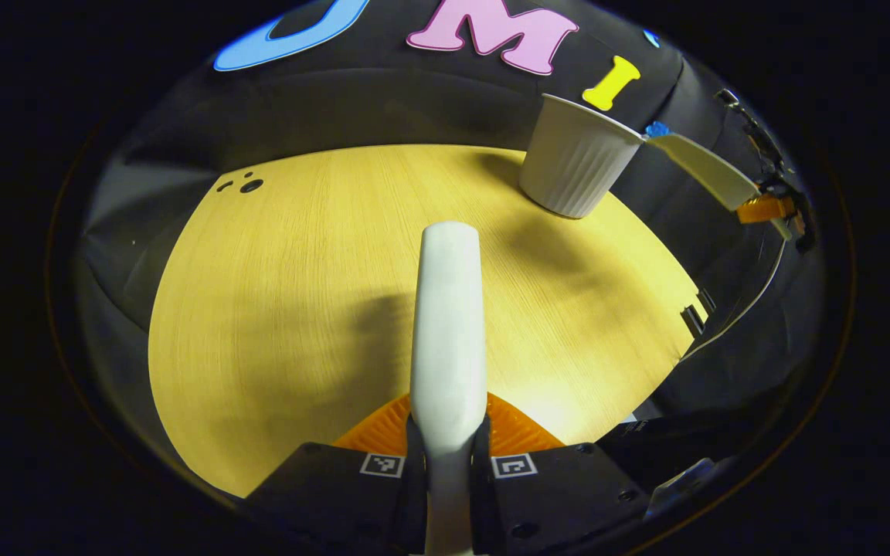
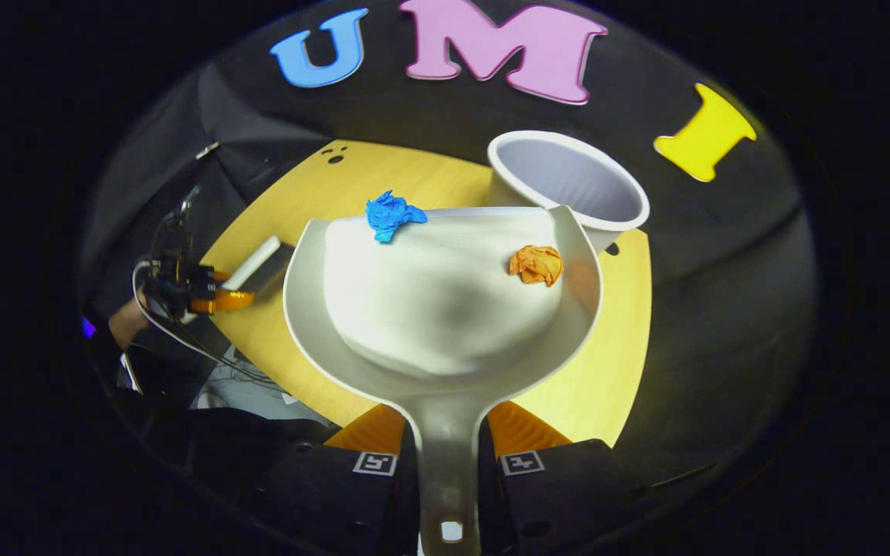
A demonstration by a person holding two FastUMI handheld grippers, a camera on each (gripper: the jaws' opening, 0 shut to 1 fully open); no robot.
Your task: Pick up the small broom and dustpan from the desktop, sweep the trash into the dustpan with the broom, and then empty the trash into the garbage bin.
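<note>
My left gripper (image 1: 449, 455) is shut on the small broom's white handle (image 1: 449, 332), which points forward over the wooden desktop (image 1: 259, 309). My right gripper (image 2: 449, 463) is shut on the stem of the white dustpan (image 2: 445, 301), held above the desk. A crumpled blue paper (image 2: 391, 215) lies at the pan's far left lip and a crumpled orange paper (image 2: 536, 264) near its right side. Just beyond the pan's front edge stands the white ribbed garbage bin (image 2: 568, 181), its mouth open. In the left gripper view the dustpan (image 1: 704, 166) hovers beside the bin (image 1: 576, 158).
The bin stands near the desk's back right edge. In the right gripper view, the left gripper (image 2: 198, 297) with the broom handle (image 2: 253, 262) and trailing cables sits at the desk's left side. Bare desktop (image 2: 615, 363) shows under the pan.
</note>
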